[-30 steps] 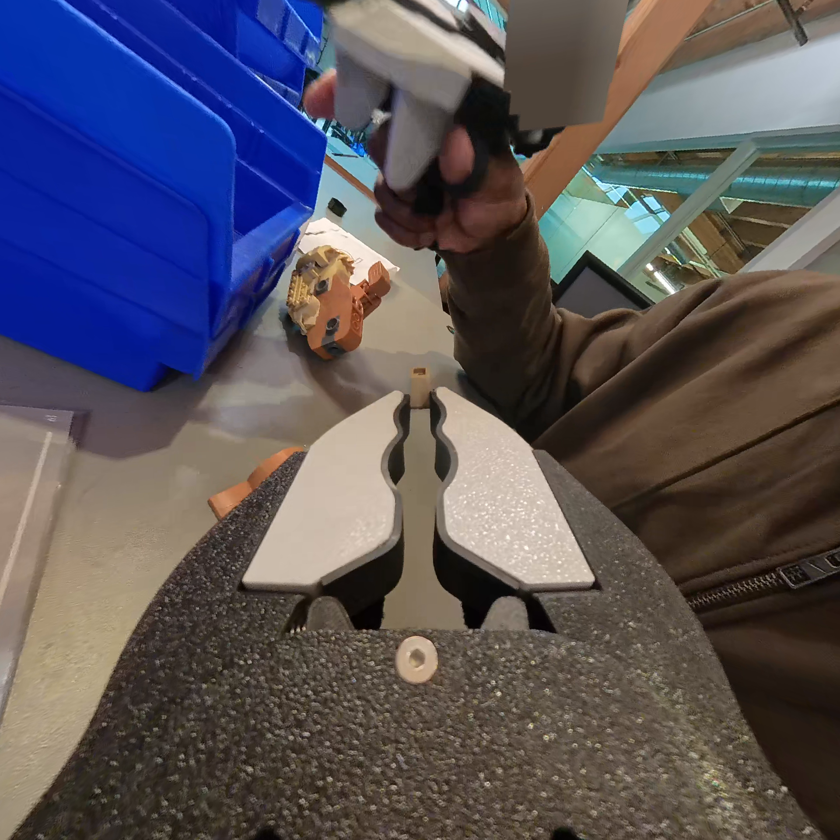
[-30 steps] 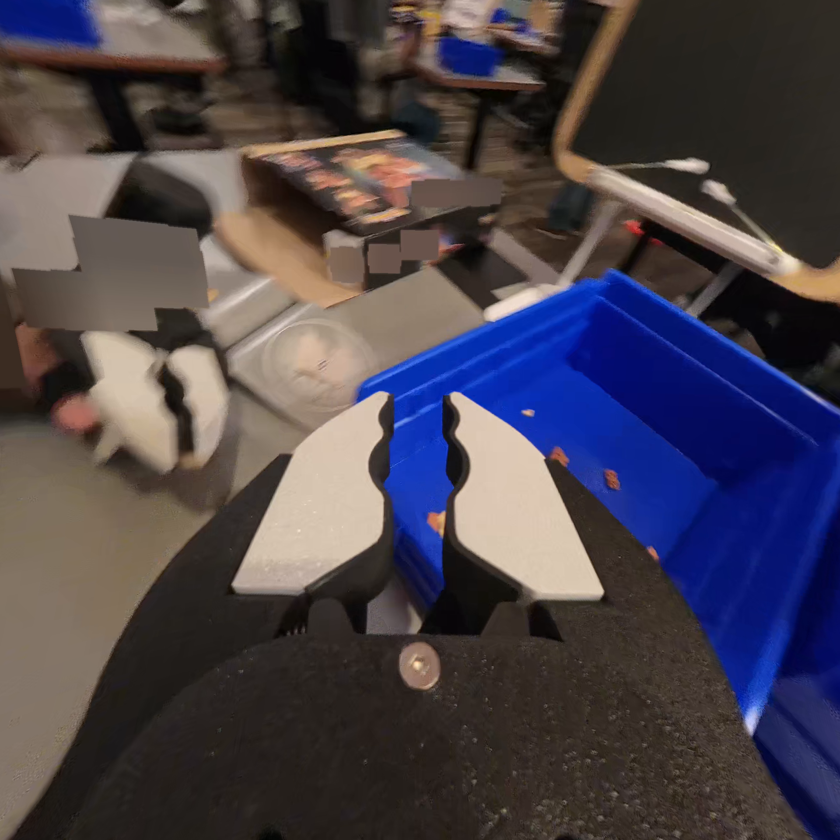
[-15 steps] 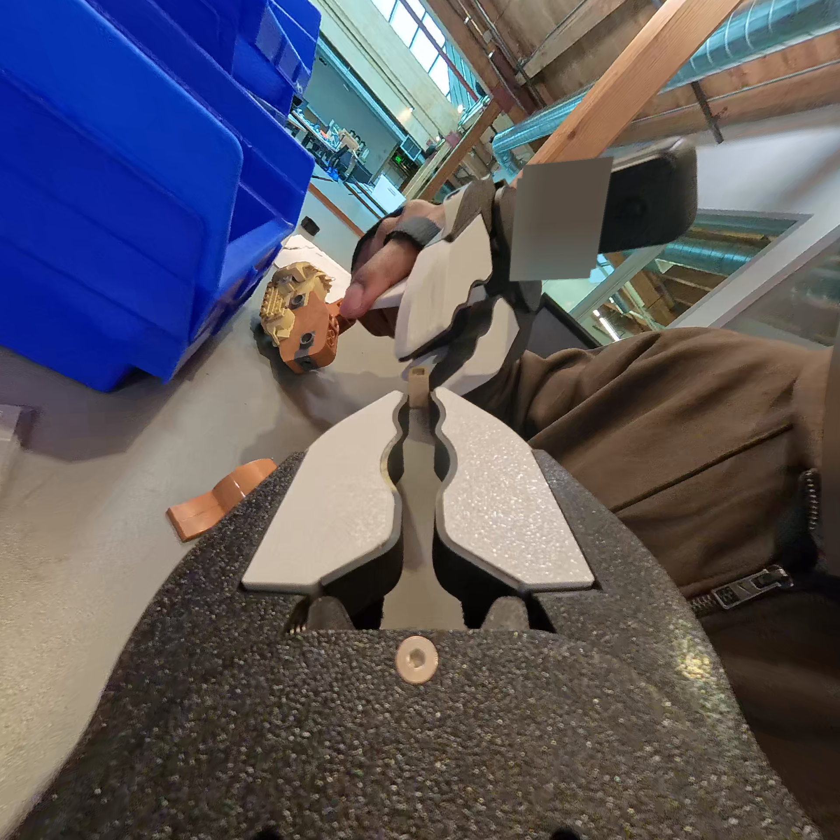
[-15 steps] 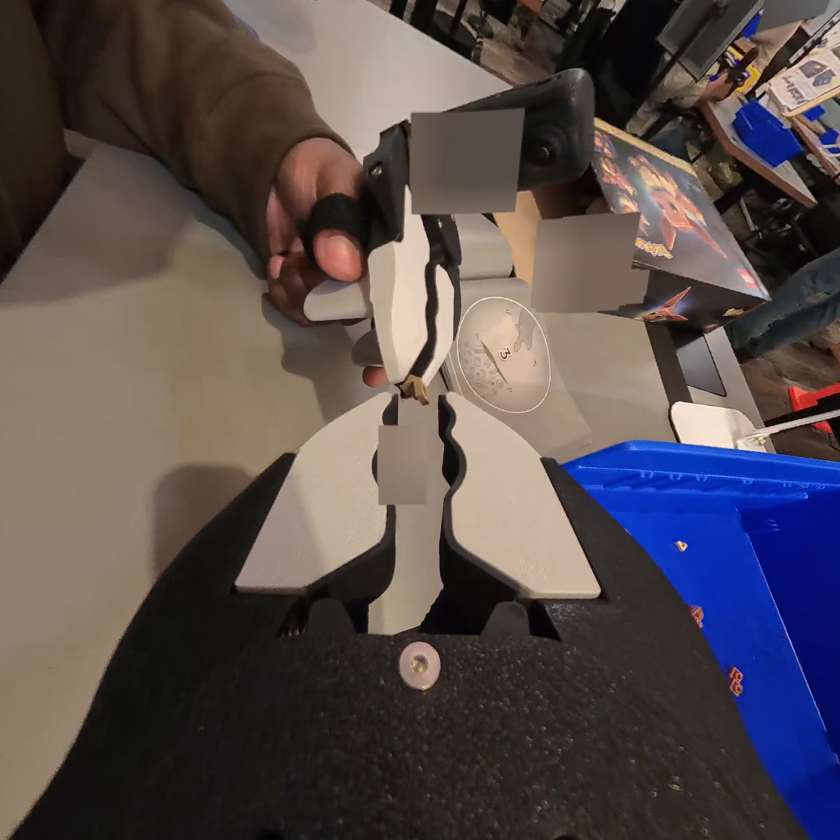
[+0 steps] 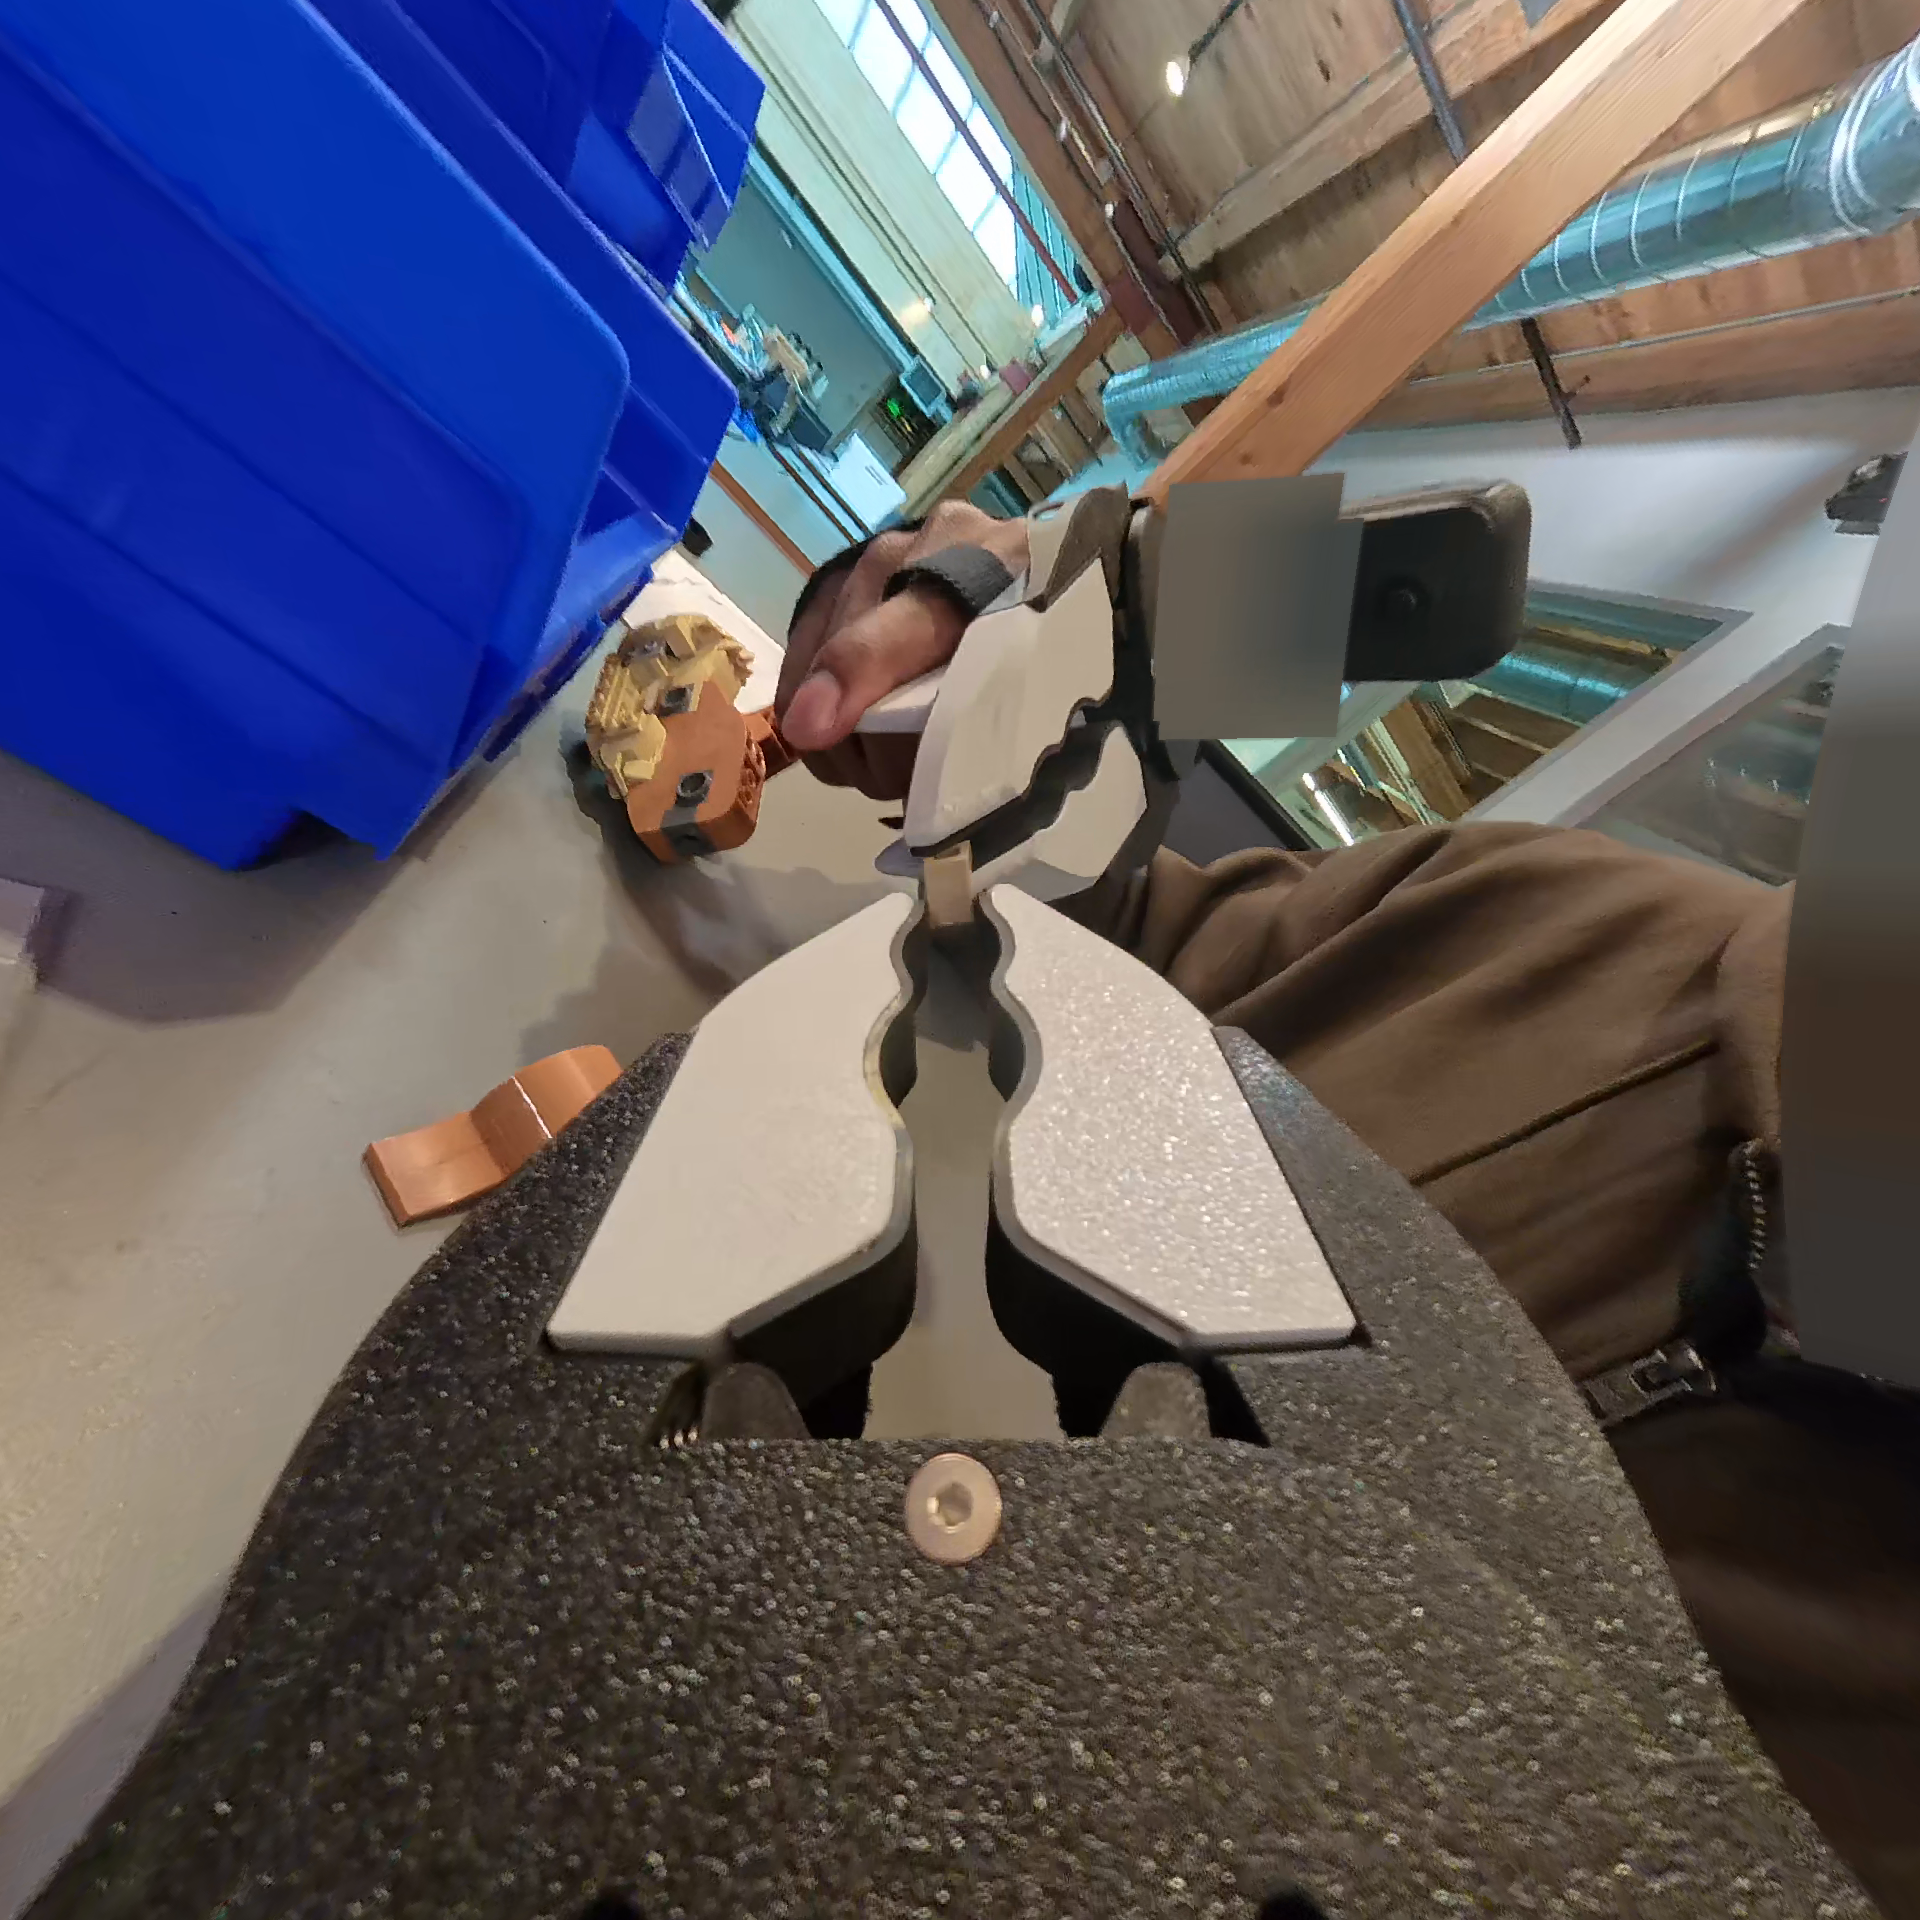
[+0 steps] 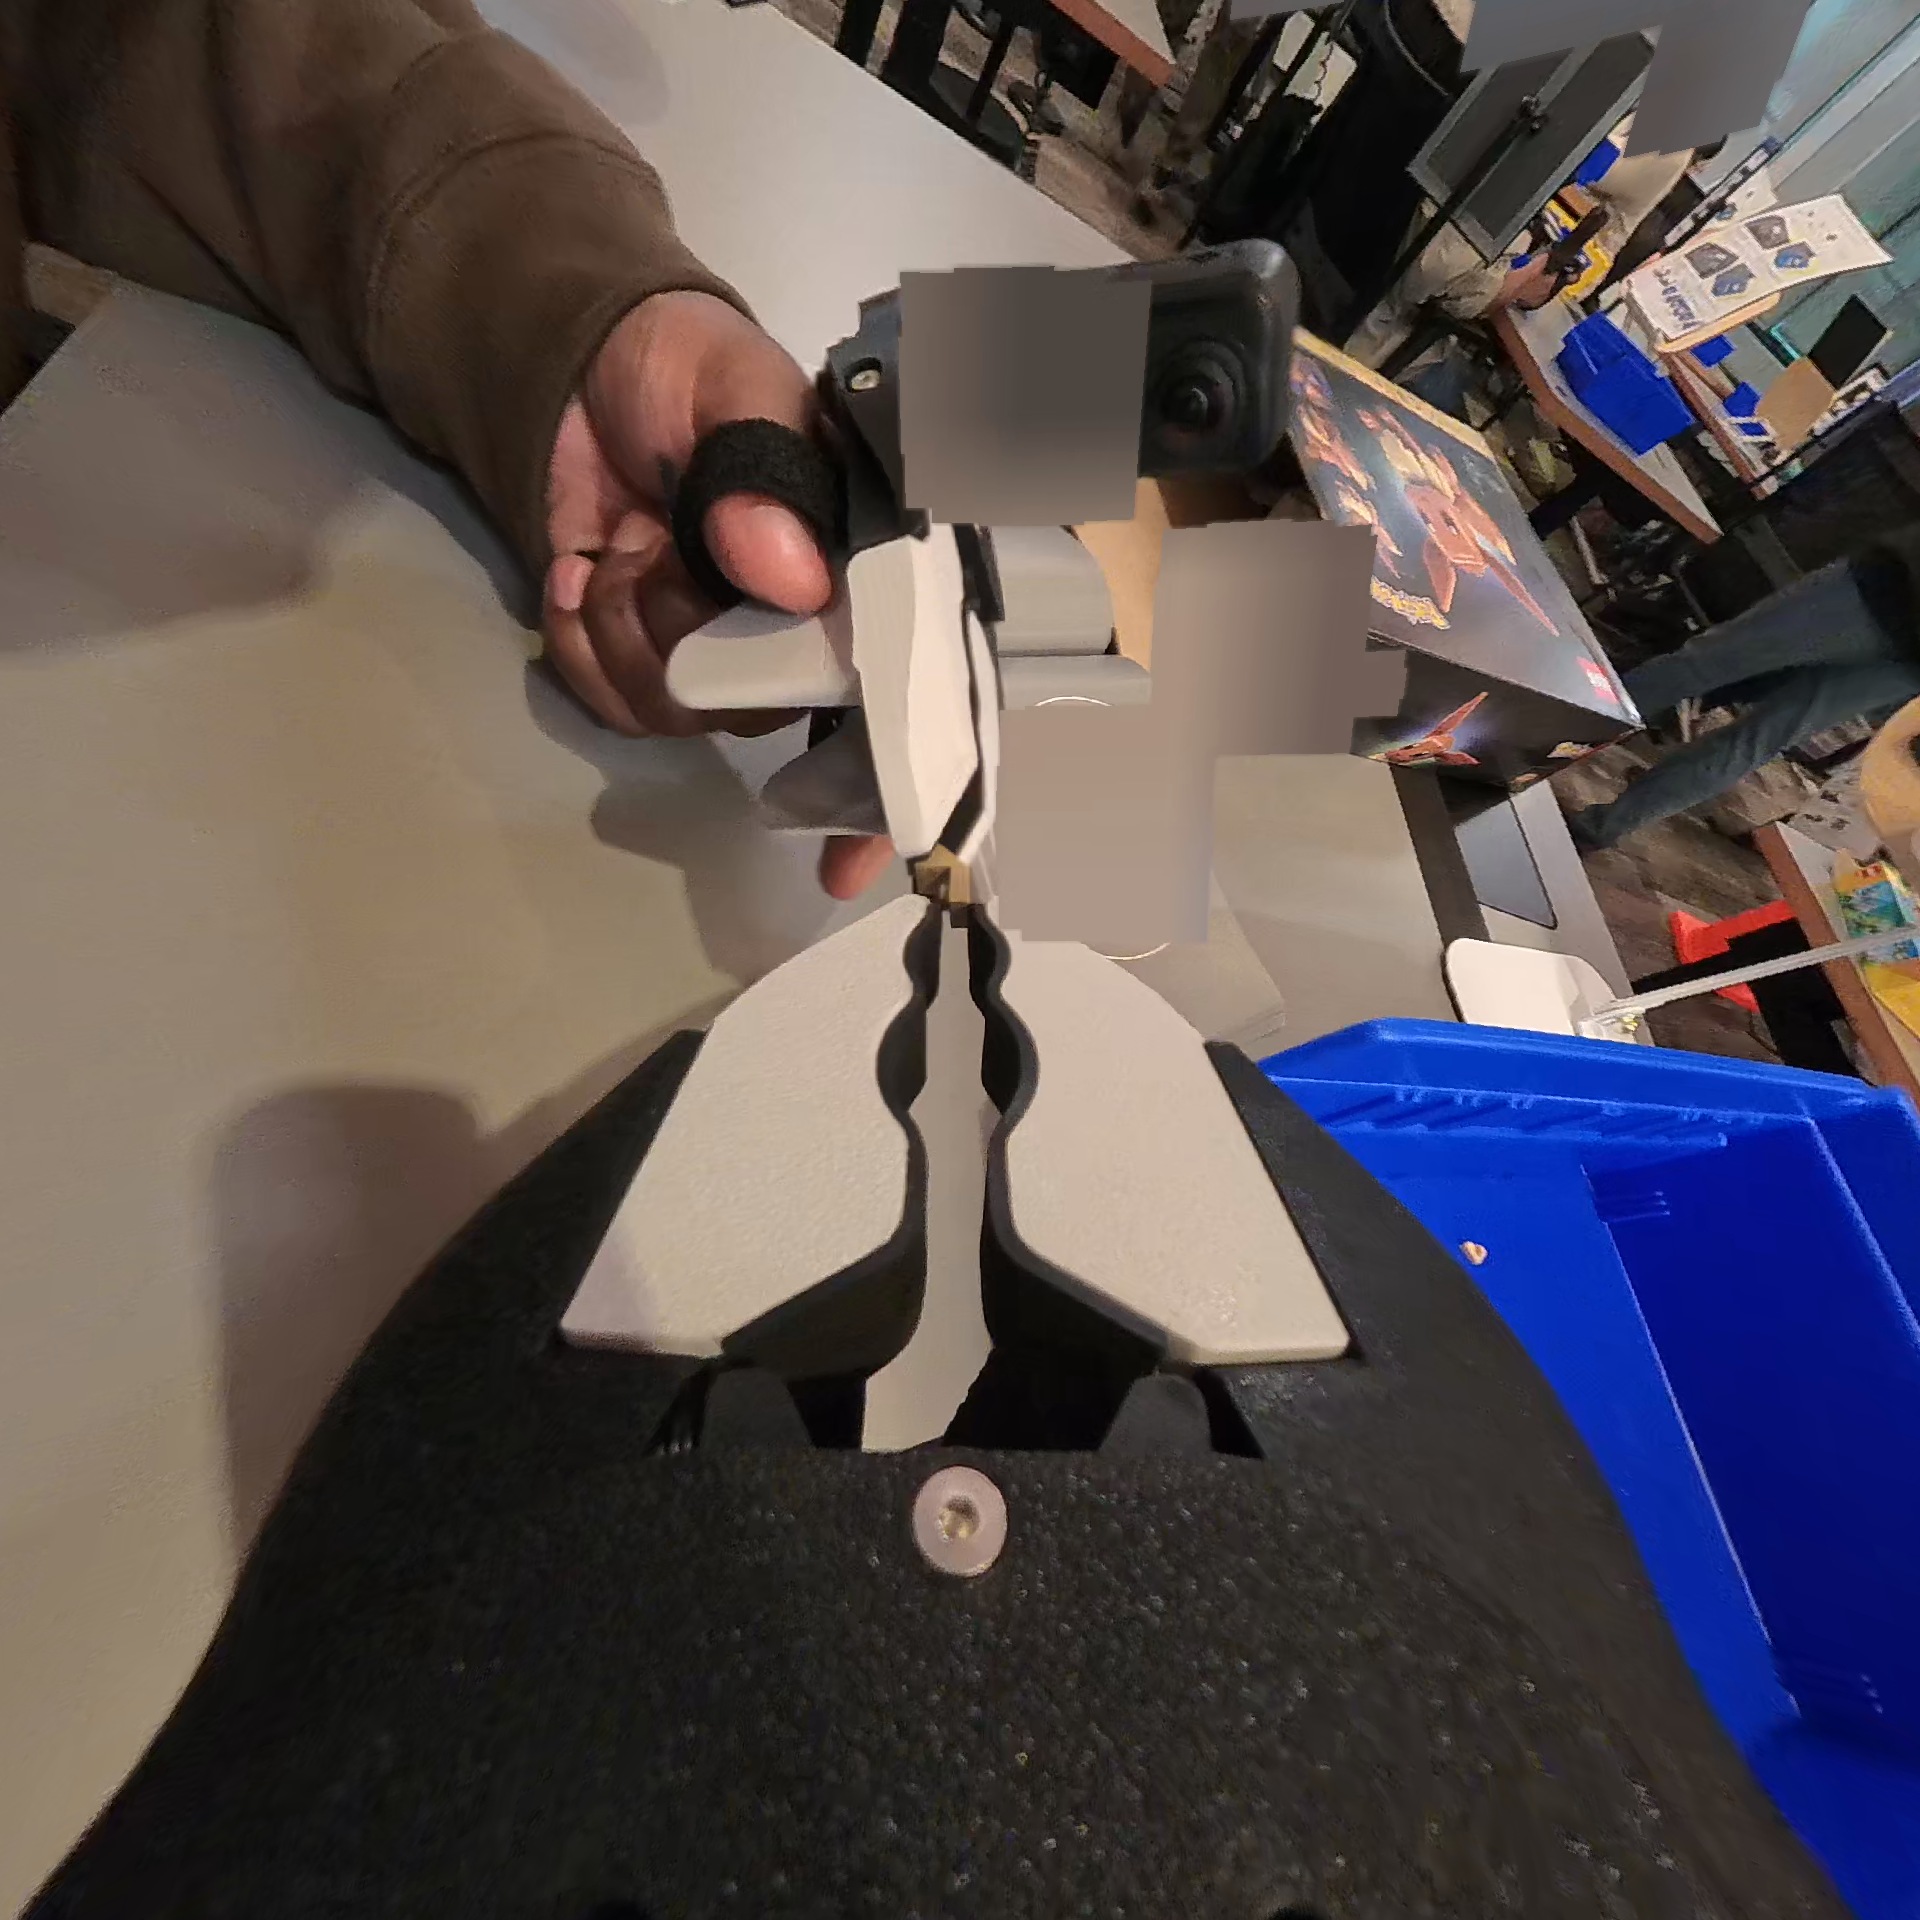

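Observation:
My left gripper [image 5: 951, 906] is shut on a small tan brick piece [image 5: 948, 881] and holds it at its fingertips above the grey table [image 5: 260, 1039]. My right gripper [image 6: 948, 920] faces it tip to tip and is shut on the far end of the same tan piece [image 6: 943, 878]. The right gripper also shows in the left wrist view [image 5: 935, 847], held by a hand, its tips pinching the piece's top. The left gripper shows in the right wrist view [image 6: 961, 847], held by a hand in a brown sleeve.
An orange-and-tan brick model [image 5: 675, 748] lies by stacked blue bins [image 5: 312, 416]. An orange curved piece [image 5: 488, 1127] lies on the table near my left gripper. An open blue bin [image 6: 1662, 1299] stands to the right; a picture box [image 6: 1455, 520] lies behind. The tips of both grippers are at nearly the same place. The orange-and-tan brick model [image 5: 675, 748] is about equally far from each gripper, around 20 centimetres.
My right gripper swung from over the blue bin to face the left gripper, and its fingers closed on the tan piece's free end. The left gripper kept its hold on the piece.

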A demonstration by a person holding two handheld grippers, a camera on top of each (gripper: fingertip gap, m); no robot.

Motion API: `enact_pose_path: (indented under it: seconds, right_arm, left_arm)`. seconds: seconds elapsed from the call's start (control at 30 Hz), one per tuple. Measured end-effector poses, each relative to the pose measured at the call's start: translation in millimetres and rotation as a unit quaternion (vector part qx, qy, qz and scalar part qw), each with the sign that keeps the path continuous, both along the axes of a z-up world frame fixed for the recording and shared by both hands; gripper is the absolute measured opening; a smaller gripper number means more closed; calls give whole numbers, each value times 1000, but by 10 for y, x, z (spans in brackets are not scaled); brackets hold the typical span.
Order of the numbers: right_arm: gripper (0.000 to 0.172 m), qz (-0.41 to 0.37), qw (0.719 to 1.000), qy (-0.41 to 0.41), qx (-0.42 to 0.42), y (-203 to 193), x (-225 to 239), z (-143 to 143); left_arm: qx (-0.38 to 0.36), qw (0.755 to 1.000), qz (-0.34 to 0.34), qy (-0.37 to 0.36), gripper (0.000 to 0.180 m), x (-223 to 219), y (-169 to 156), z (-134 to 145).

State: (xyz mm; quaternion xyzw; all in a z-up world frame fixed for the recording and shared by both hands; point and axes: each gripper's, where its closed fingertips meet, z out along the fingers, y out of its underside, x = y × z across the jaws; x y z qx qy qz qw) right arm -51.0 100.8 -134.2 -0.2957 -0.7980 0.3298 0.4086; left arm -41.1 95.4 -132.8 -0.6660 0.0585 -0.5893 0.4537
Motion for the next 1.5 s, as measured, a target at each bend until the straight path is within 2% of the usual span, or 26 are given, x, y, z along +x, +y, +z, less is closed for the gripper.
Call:
enact_pose_path:
  seconds: [0.1, 0.17, 0.23, 0.33, 0.43, 0.57, 0.7, 0.87, 1.07, 1.13, 1.23, 1.33, 1.43, 1.5]
  right_arm:
    - [5, -43, 999, 16, 5, 211, -36, 109]
    - [5, -132, 990, 39, 0, 588, -99, 252]
    - [7, -248, 967, 43, -24, 1066, -120, 327]
    - [20, -317, 947, 11, -39, 1386, -46, 234]
    - [20, -281, 959, -24, 8, 1245, 40, 149]
    - [17, -102, 986, -113, 62, 513, 219, -117]
    - [16, 1, 976, -183, 116, 35, 324, -488]
    - [20, 29, 960, -226, 163, -71, 321, -830]
    - [21, 27, 954, -239, 181, -45, 275, -991]
    - [15, 17, 952, -243, 183, -14, 256, -1037]
    - [9, 3, 955, -249, 164, -1, 237, -1052]
    - [9, -15, 961, -253, 109, -28, 223, -1031]
    - [9, -24, 971, -236, -5, -122, 193, -851]
    - [9, -37, 974, -207, -88, -141, 139, -645]
  left_arm:
    - [19, 999, 48, -14, 12, -134, 74, 89]
    - [29, 997, 74, -18, 12, -234, 104, 137]
    - [28, 997, 75, -17, 12, -262, 106, 147]
    - [23, 997, 69, 2, 11, -229, 103, 85]
    - [16, 997, 67, 30, 12, -201, 111, 7]
    - [13, 996, 73, 39, 12, -217, 128, -15]
    - [13, 996, 77, 47, 12, -235, 136, -26]
    - [16, 995, 78, 64, 12, -230, 128, -43]
    - [15, 995, 74, 71, 11, -204, 118, -58]
    - [14, 995, 70, 77, 11, -189, 110, -71]
    - [20, 992, 60, 108, 11, -157, 89, -117]
    - [42, 980, 50, 189, 12, -119, 56, -215]
    - [73, 956, 30, 283, 11, -68, 3, -348]
    - [86, 947, 16, 309, 12, -30, -29, -400]
